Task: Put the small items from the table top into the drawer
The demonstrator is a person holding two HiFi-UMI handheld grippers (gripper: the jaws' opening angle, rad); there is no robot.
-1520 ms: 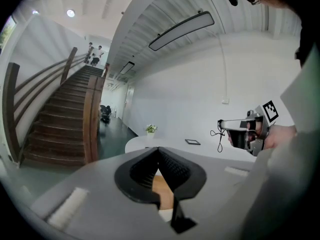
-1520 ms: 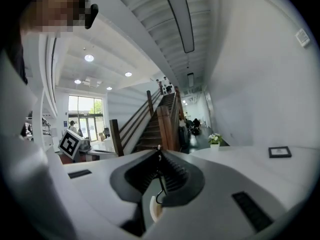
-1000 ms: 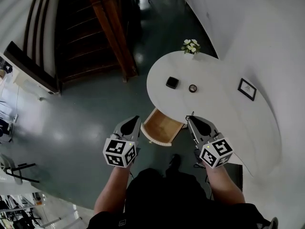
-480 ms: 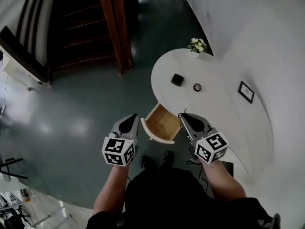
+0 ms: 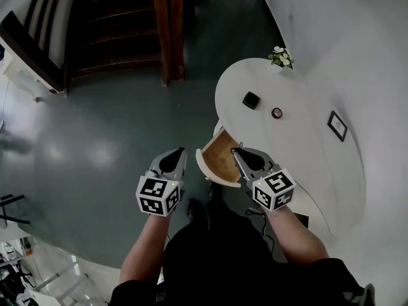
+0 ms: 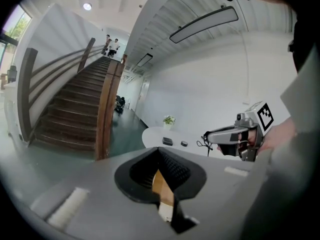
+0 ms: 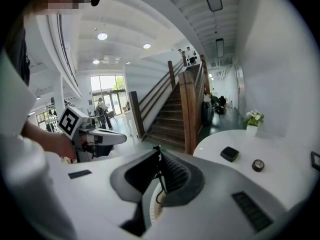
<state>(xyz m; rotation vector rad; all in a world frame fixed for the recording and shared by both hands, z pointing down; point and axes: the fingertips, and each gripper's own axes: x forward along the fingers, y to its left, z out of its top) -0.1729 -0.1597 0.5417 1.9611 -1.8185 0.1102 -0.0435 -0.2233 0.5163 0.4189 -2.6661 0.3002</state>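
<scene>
A black square box (image 5: 251, 99) and a small round dark item (image 5: 276, 113) lie on the white rounded table (image 5: 299, 145). Below its near edge a wooden drawer (image 5: 220, 153) stands pulled out. My right gripper (image 5: 235, 151) is shut and empty, its tip over the drawer's right side. My left gripper (image 5: 179, 150) is shut and empty, above the floor just left of the drawer. The right gripper view shows the box (image 7: 230, 153) and the round item (image 7: 258, 165) ahead to the right. In the left gripper view the two items are small and far: the box (image 6: 167, 141) and the round item (image 6: 184, 143).
A small flower pot (image 5: 280, 56) stands at the table's far end and a framed picture (image 5: 337, 125) lies at its right. A wooden staircase with a thick post (image 5: 169, 30) rises beyond the grey-green floor. A white wall runs along the table's right side.
The head view has swung, so the table and drawer sit further right and higher. My right gripper's tip has come in over the drawer. Both grippers stay shut.
</scene>
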